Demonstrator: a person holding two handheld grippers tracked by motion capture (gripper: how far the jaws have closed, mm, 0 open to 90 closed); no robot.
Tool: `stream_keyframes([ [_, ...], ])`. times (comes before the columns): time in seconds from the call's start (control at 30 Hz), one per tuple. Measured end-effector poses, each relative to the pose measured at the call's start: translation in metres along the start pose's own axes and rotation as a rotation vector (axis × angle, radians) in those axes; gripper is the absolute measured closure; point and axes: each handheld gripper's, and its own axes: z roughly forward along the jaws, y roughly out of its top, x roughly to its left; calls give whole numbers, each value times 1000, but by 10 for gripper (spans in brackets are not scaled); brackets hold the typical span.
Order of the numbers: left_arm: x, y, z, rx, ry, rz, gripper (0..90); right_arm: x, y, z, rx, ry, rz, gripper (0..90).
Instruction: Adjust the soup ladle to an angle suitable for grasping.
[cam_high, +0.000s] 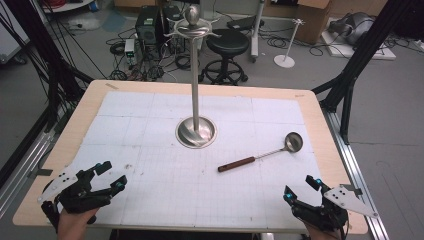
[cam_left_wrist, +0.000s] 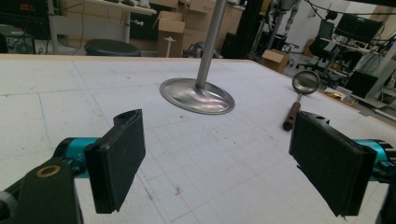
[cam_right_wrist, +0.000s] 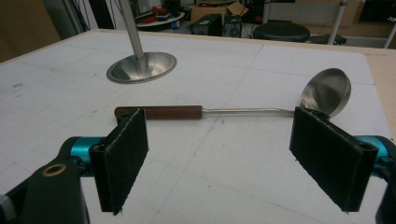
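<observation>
On white gridded mat — ladle, steel stand — cluttered workshop behind

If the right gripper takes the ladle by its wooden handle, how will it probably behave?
The ladle looks stiff: thin metal shaft, wooden handle. Its metal bowl probably makes it bowl-heavy, so it may dip at that end. The round handle may roll or slip slightly between the flat pads of the open right gripper.
</observation>
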Motion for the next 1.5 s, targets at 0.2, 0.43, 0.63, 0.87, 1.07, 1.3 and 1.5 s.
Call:
stream_keyframes([
  [0.2,0,0,1,1,2,-5,189,-1,0,-1,-3,-3,1,183],
  [0.43,1,0,4,5,6,-7,189,-4,-1,-2,-3,-11,7,183],
  [0.63,-2,0,5,9,-6,0,189,-3,-1,-8,-3,-22,6,184],
  [0.87,-6,-2,10,35,-30,17,195,-3,-2,-6,22,-35,6,211],
  [1.07,-7,-2,15,51,-46,16,212,-2,-3,-7,22,-36,2,227],
  [1.3,-10,-2,18,57,-61,20,223,-5,-3,-4,25,-30,7,230],
  [1.5,-11,-3,20,70,-67,26,231,-1,2,1,19,-10,-25,236],
])
